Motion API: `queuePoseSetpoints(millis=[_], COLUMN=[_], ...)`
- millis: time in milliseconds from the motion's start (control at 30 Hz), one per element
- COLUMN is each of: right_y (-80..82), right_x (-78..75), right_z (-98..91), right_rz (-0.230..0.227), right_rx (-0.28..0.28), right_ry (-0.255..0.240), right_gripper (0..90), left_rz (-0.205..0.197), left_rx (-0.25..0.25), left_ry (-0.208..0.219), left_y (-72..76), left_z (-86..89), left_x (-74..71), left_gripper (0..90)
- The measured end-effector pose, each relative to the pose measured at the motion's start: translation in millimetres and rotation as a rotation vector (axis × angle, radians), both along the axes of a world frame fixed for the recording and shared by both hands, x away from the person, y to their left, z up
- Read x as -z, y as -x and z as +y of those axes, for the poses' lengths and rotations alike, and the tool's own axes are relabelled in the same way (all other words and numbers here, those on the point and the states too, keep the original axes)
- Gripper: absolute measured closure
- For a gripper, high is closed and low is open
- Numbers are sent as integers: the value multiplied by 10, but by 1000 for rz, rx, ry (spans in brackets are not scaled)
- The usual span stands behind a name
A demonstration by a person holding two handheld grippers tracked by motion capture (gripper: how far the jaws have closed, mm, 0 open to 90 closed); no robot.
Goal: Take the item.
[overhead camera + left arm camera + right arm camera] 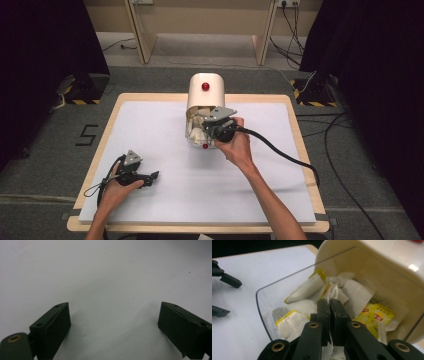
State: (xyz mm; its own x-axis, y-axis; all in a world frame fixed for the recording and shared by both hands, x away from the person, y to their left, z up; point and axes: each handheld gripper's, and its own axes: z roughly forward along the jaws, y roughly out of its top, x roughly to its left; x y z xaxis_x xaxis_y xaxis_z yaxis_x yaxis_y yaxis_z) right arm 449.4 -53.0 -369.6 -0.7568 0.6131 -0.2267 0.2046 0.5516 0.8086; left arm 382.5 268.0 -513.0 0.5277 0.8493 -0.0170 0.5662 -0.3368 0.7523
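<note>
Two bare forearms come in from the bottom of the high view, with no sleeves on them. The left black two-jaw gripper (148,178) carries a grey three-cornered plate on top, and a thin black cable loops from its rear. The right black two-jaw gripper (204,131) bears a like grey plate dotted with small screws, and a thick black cable trails from it. Each jaw is a flat black rectangular block; brass-ringed pivot holes mark the black linkage arms behind.

We are in a recording lab: beyond the right gripper (220,126) stand black curtains (45,55), hazard-taped stand feet (82,90), trailing floor cables (340,150), and beside the left gripper (142,176) a taped floor number (86,135).
</note>
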Motion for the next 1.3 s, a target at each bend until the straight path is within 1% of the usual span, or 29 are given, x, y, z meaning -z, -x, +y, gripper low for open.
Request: queuePoseSetpoints(millis=[67, 100, 133, 200, 233, 267, 367, 433, 467, 567, 667, 700, 767, 833, 900, 933, 967, 1000, 1033, 1067, 1100, 1200, 1267, 1300], right_y=[36, 36, 77, 101, 155, 155, 235, 251, 288, 326, 403, 454, 476, 525, 531, 530, 530, 519, 519, 506, 506, 518, 520, 527], right_x=[-53, -53, -102, -123, -159, -159, -215, -228, -258, -283, -344, -388, -406, -440, -444, -442, -442, -433, -433, -425, -425, -419, -414, -405], right_z=[-32, -32, -68, -85, -113, -113, -164, -178, -213, -246, -318, -376, -405, -489, -520, -591, -591, -671, -671, -766, -766, -887, -902, -947], right_rz=[-14, -14, -28, -34, -42, -42, -55, -57, -66, -73, -86, -98, -105, -113, -107, -103, -103, -100, -100, -94, -94, -95, -94, -90], right_rx=[-11, -11, -18, -23, -37, -37, -56, -61, -69, -69, -77, -76, -76, -67, -63, -52, -52, -34, -34, -13, -13, 17, 20, 29], right_ry=[-18, -18, -35, -41, -52, -52, -63, -65, -69, -74, -87, -96, -97, -99, -107, -113, -113, -120, -120, -137, -137, -135, -135, -135], right_gripper=[875, 875, 875, 875, 875, 875, 875, 875, 875, 876, 875, 875, 876, 875, 875, 875, 875, 875, 875, 875, 875, 875, 875, 875], left_rz=[0, 0, 0, 0, 0, 0, 0, 0, 1, 1, 0, -1, -1, -1, -1, -1, -1, 0, 0, -1, -1, 0, 0, 0], left_rx=[-1, -1, -1, -1, 0, 0, 0, 0, 1, 2, -1, 0, 0, 0, -1, -1, -1, -1, -1, -1, -1, 0, -1, -1], left_ry=[1, 1, 1, 1, 1, 1, 2, 1, 0, -3, 2, 1, 1, 1, 2, 2, 2, 3, 3, 3, 3, 3, 3, 3], left_y=[0, 0, 0, 0, 0, 0, 0, 0, 0, 0, 0, 1, 1, 1, 1, 1, 1, 0, 0, 0, 0, 0, 0, 0], left_z=[-1, -1, -1, -1, 0, 0, 0, 0, 2, 3, 0, 0, 1, 0, 0, 0, 0, 1, 1, 0, 0, 1, 1, 0], left_x=[0, 0, 0, 0, 0, 0, 0, 0, -1, -1, 0, 0, 0, 0, 1, 0, 0, 0, 0, 1, 1, 0, 0, 0], left_gripper=[98, 98, 98, 99, 98, 98, 99, 99, 99, 99, 99, 99, 99, 99, 99, 99, 99, 99, 99, 99, 99, 99, 99, 99])
